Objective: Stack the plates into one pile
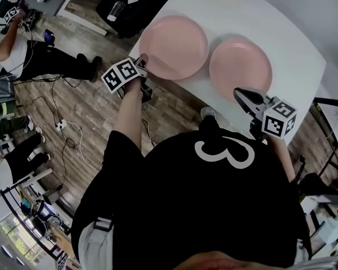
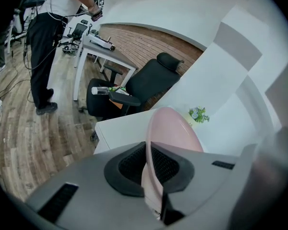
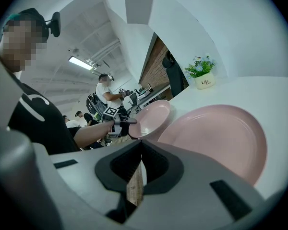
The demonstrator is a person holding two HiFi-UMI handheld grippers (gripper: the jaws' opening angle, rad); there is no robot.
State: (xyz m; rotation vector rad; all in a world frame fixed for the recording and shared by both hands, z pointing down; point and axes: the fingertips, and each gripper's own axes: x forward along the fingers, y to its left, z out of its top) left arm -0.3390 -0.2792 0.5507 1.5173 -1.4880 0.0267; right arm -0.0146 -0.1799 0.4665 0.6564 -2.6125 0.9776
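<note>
Two pink plates lie side by side on the white table (image 1: 296, 35). My left gripper (image 1: 141, 65) is shut on the near-left rim of the left plate (image 1: 173, 46). In the left gripper view that plate (image 2: 173, 128) runs edge-on between the jaws of the left gripper (image 2: 151, 171). In the right gripper view the left plate (image 3: 152, 118) looks tilted, its held edge raised. The right plate (image 1: 240, 66) rests flat. My right gripper (image 1: 245, 96) hovers just in front of the right plate (image 3: 218, 133), shut with nothing between the jaws of the right gripper (image 3: 140, 169).
A small potted plant (image 3: 203, 76) stands at the table's far side. A black office chair (image 2: 134, 87) and a bag sit beyond the table's left edge. People and cables occupy the wooden floor (image 1: 73, 134) to the left.
</note>
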